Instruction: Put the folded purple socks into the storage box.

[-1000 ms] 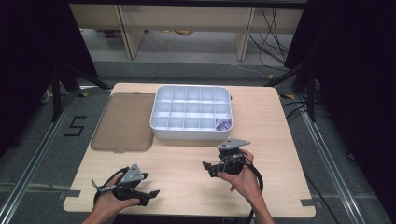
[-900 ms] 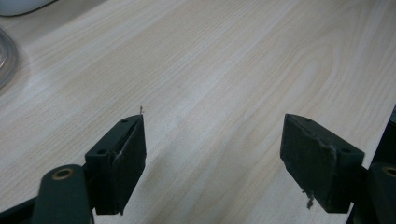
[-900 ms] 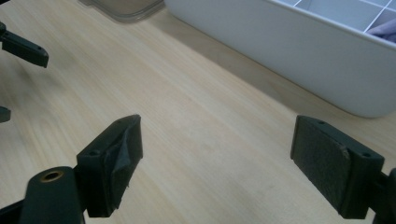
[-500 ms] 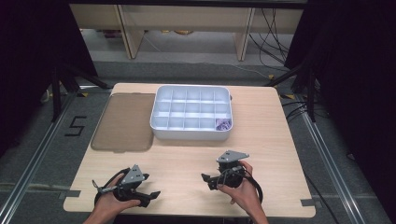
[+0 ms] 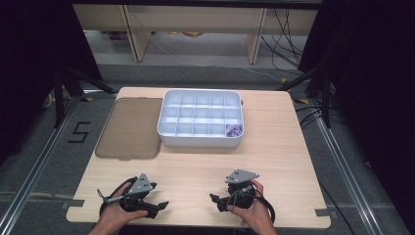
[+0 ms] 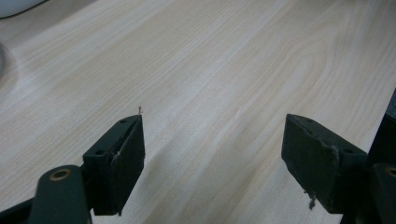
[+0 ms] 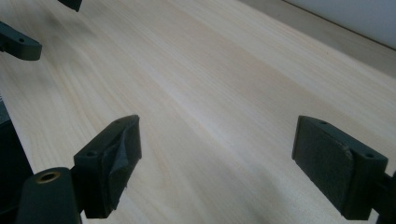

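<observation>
Bench (image 5: 284, 147): carries everything.
Tray (image 5: 200, 139): at the far middle of the bench, split into small compartments.
Small item (image 5: 234, 130): in the tray's near right corner compartment.
Lid (image 5: 129, 128): flat on the bench, just left of the tray, touching or nearly so.
Left gripper (image 5: 157, 209): at the near edge, left of centre, well before the lid.
Right gripper (image 5: 217, 201): at the near edge, right of centre, well before the tray and apart from the left one.
</observation>
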